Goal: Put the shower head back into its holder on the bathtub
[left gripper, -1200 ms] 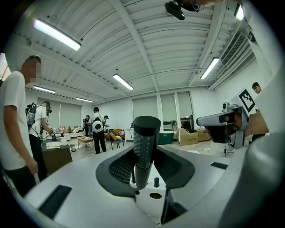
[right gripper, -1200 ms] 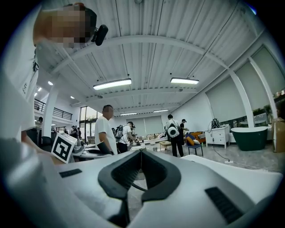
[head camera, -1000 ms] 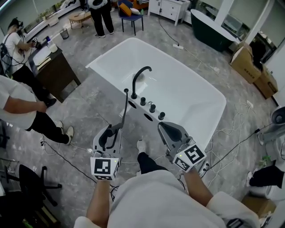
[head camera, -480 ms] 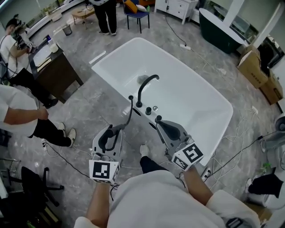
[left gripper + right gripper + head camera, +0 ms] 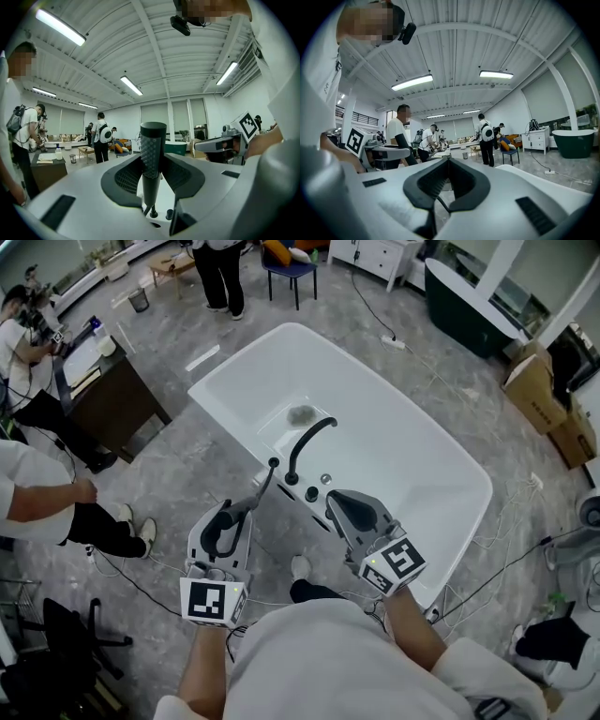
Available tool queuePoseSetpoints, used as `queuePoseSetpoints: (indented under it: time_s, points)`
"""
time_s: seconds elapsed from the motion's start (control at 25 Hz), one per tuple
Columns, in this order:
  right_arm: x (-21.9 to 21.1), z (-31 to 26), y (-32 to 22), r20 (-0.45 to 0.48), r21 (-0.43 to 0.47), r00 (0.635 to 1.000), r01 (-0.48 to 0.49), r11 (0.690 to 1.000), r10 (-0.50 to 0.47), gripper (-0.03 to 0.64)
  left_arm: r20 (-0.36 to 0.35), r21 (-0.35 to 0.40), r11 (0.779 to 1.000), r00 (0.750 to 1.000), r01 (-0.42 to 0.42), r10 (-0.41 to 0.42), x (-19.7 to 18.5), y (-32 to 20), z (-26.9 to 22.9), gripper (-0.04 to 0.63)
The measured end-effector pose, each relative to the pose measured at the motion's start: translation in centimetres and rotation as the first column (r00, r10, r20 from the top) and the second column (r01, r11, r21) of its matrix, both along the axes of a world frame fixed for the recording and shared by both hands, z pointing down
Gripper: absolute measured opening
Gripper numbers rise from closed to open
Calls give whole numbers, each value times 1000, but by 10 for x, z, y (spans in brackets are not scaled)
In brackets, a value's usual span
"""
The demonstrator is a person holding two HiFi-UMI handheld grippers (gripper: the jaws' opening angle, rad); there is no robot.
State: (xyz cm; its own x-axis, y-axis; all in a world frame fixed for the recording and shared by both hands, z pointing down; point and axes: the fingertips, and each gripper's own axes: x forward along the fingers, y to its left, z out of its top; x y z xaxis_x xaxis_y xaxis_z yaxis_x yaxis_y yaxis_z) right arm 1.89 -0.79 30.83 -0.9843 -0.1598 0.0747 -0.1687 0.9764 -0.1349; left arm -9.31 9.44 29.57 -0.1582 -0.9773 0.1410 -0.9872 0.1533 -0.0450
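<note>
The shower head point(image 5: 262, 486) is a slim black stick, clamped upright-ish in the left gripper point(image 5: 234, 517). In the left gripper view the textured pads squeeze it on both sides about halfway up point(image 5: 153, 150). Its tip pokes out over the near edge of the bathtub point(image 5: 202, 390), just left of the curved black faucet point(image 5: 305, 442) and the little knobs point(image 5: 311, 493). It's not seated in anything yet.

I honestly can't pick out the holder itself. My guess is it's an opening in the deck by the faucet base, right about where the tip is covering things up.

The right gripper point(image 5: 339, 505) is just beside the left, with its fingers together and nothing in them, hovering over the rim near the knobs.

If I were doing this I'd keep the squeeze as is and line the stick up with the opening before lowering. I'd go in straight rather than at a slant, and not let go until it sits by itself. The faucet is close, so watch for bumping it. The free gripper could steady things if it wobbles
</note>
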Motion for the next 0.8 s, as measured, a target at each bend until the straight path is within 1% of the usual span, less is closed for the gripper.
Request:
queuePoseSetpoints:
  time_s: [0.28,0.56,0.8]
  points:
    - [-25,8,-37,-28,-11,1000,10,1000,-11,17,-20,-8,1000,1000,-1,0,-22,-36,7,140]
    - [-39,17,-68,-38,-19,999,16,1000,-17,18,-11,-13,1000,1000,0,0,-36,-67,9,141]
    - [-47,21,-78,-34,-32,999,8,999,-9,18,-13,-27,1000,1000,-10,10,-45,-80,15,140]
